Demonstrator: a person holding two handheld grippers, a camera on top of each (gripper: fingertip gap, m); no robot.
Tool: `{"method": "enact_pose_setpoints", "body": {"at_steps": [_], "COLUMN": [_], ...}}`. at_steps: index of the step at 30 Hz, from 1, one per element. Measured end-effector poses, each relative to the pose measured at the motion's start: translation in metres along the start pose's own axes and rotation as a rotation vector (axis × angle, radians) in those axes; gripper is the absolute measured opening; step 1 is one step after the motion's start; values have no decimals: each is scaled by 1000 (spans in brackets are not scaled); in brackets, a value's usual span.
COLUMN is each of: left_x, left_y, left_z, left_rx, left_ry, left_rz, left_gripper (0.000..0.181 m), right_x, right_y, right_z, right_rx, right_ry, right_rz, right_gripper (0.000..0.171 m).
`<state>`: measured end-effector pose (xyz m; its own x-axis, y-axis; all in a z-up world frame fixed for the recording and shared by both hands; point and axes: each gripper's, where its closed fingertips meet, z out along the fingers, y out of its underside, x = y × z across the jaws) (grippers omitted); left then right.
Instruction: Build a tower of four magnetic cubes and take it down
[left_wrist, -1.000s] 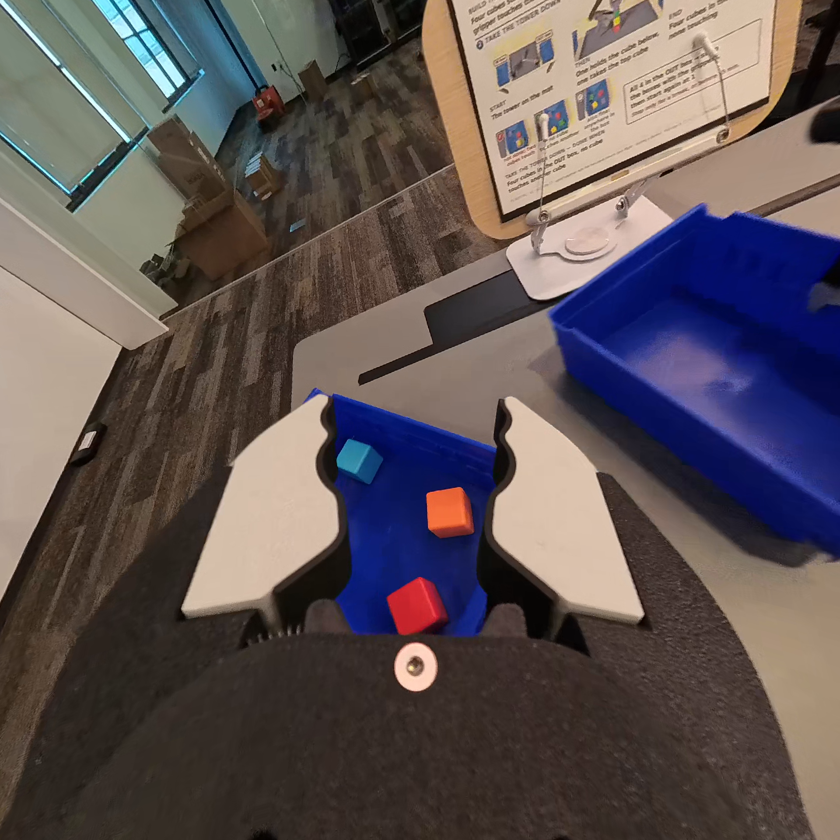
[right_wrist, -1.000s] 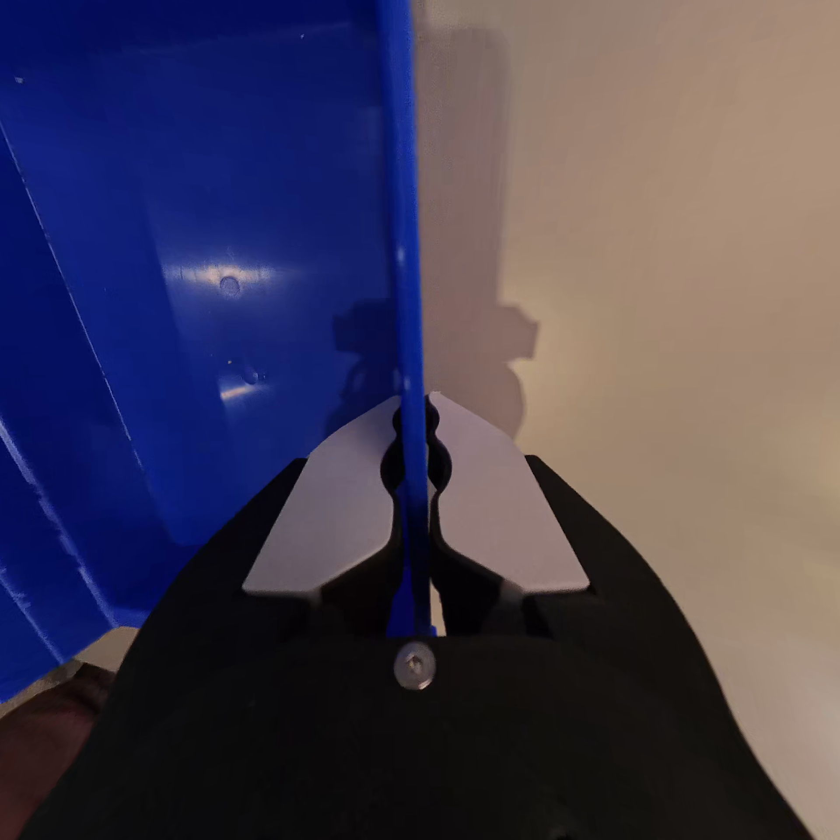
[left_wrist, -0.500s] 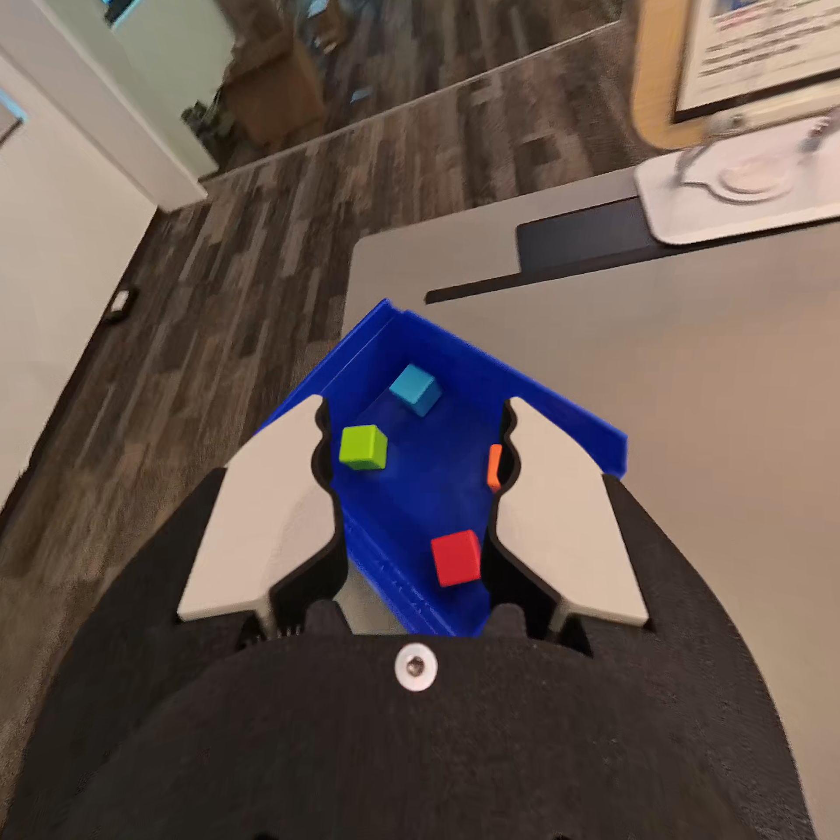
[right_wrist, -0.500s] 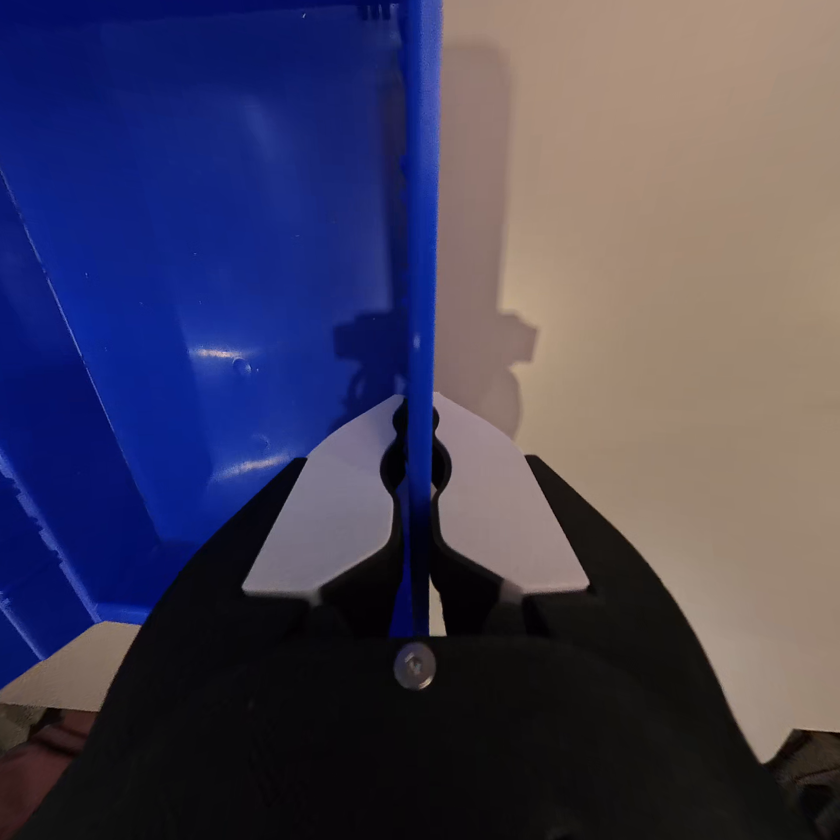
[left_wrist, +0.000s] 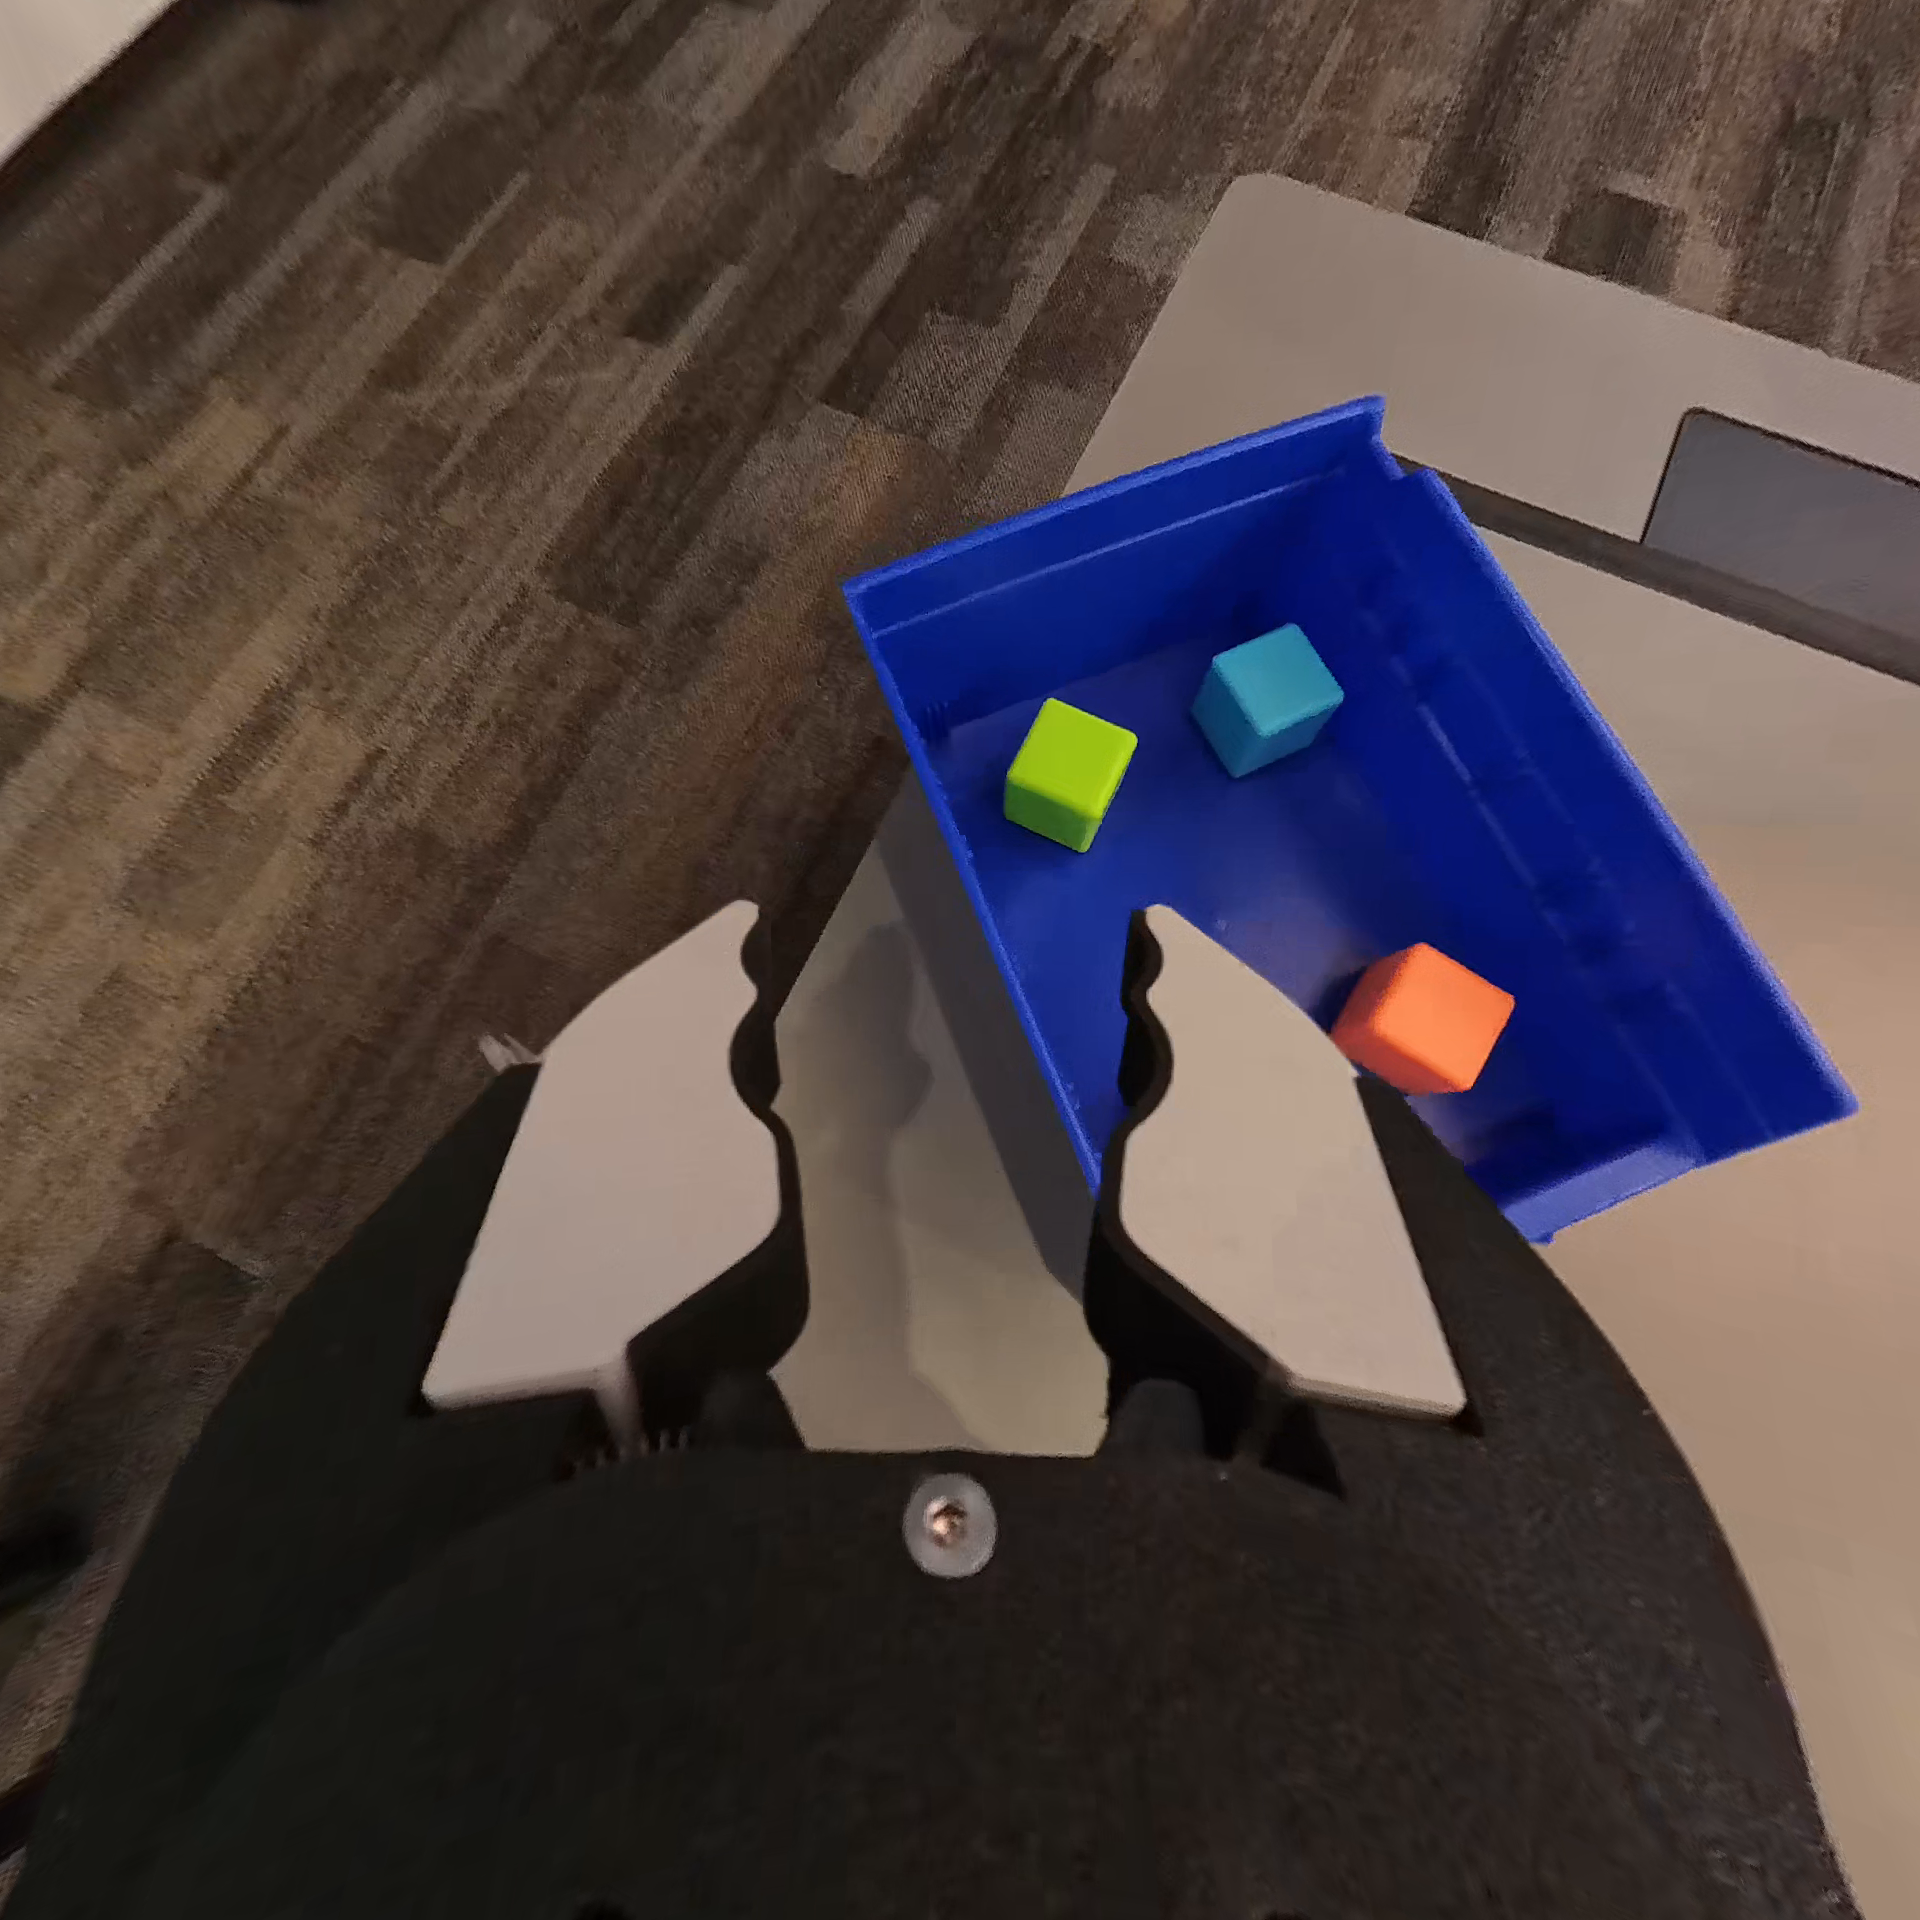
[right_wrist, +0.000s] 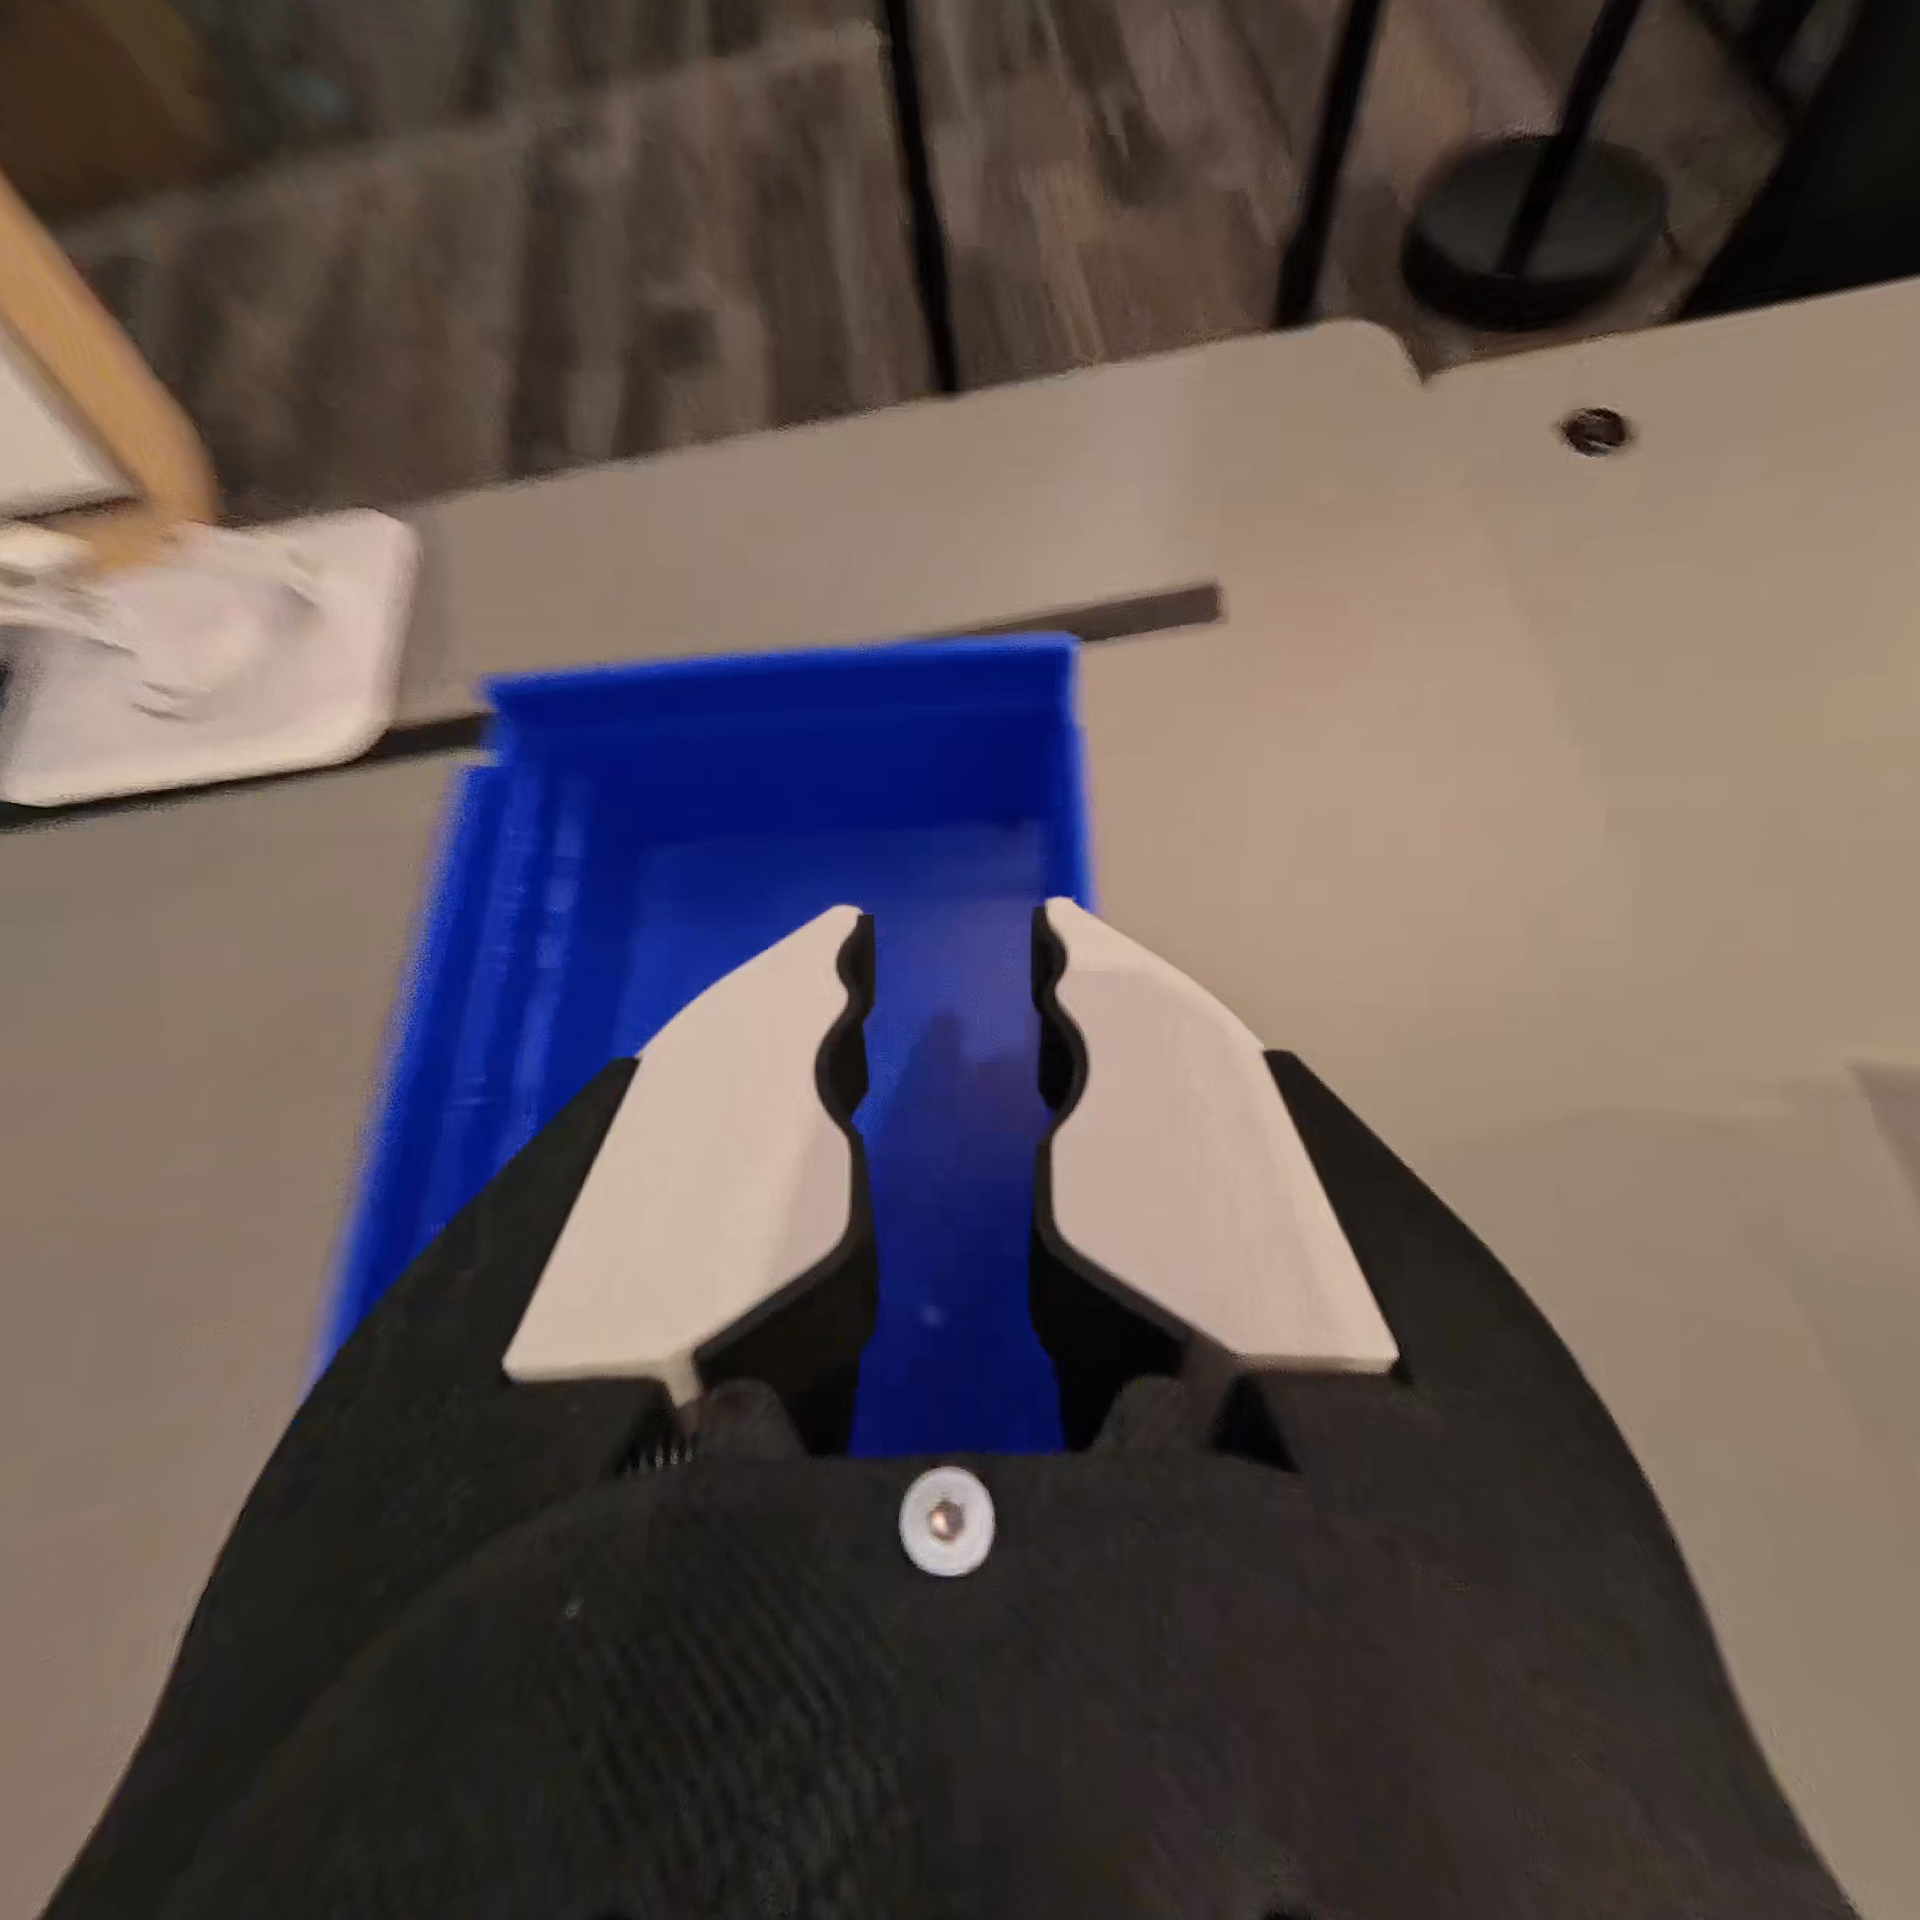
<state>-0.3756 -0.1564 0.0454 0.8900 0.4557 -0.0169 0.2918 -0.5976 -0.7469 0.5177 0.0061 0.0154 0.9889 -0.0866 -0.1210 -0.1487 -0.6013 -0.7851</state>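
In the left wrist view a blue bin (left_wrist: 1091, 540) sits at the table's corner. It holds a green cube (left_wrist: 1068, 774), a light blue cube (left_wrist: 1265, 698) and an orange cube (left_wrist: 1421, 1020). My left gripper (left_wrist: 945, 912) is open and empty. The bin's near side wall runs between its fingers without touching them, and the right finger (left_wrist: 1236, 1091) hangs over the bin's floor. In the right wrist view my right gripper (right_wrist: 951, 909) is open and empty above a second blue bin (right_wrist: 779, 717) that shows no cubes.
The grey table (right_wrist: 1455, 831) spreads to the right of the second bin. A white stand base (right_wrist: 208, 644) sits at the far left and a black round base (right_wrist: 1538, 239) stands on the floor beyond. Carpeted floor (left_wrist: 416, 520) lies past the table's edge. My right fingertips sit around 90 cm from my left ones.
My right gripper was shut on the second bin's side wall; it has let go, opened and drawn back above the bin. My left gripper swung left; the red cube is out of sight.
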Motion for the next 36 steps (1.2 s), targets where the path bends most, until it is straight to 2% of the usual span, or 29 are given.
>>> {"method": "enact_pose_setpoints", "body": {"at_steps": [4,8,10,13,16,19,25,30,33,36], "left_x": [14,15,14,18,28,27,37,68,94,117], "left_y": [7,49,56,70,95,106,88,74,67,62], "left_z": [39,79,92,100,103,110,130,146,153,158], "left_rx": [-101,-366,-400,-473,-605,-682,-614,-550,-495,-441], "left_ry": [71,48,55,104,158,109,68,68,117,145], "left_rz": [-26,65,55,35,97,196,351,531,627,733], "left_gripper": [63,72,63,60,51,41,34,30,27,29], "right_x": [-57,-85,-95,-107,-111,-113,-121,-138,-147,-172], "right_y": [-24,-38,-42,-39,-34,-27,-17,-7,-14,-27], "right_z": [-33,-42,-43,-42,-33,-24,-10,9,20,25], "right_rx": [88,79,82,123,97,60,4,-37,27,173], "right_ry": [-193,-168,-177,-203,-216,-243,-259,-236,-109,-52], "right_rz": [15,-112,-126,-135,-167,-165,-198,-251,-328,-394], "right_gripper": [34,37,38,36,37,36,37,37,37,38]}}
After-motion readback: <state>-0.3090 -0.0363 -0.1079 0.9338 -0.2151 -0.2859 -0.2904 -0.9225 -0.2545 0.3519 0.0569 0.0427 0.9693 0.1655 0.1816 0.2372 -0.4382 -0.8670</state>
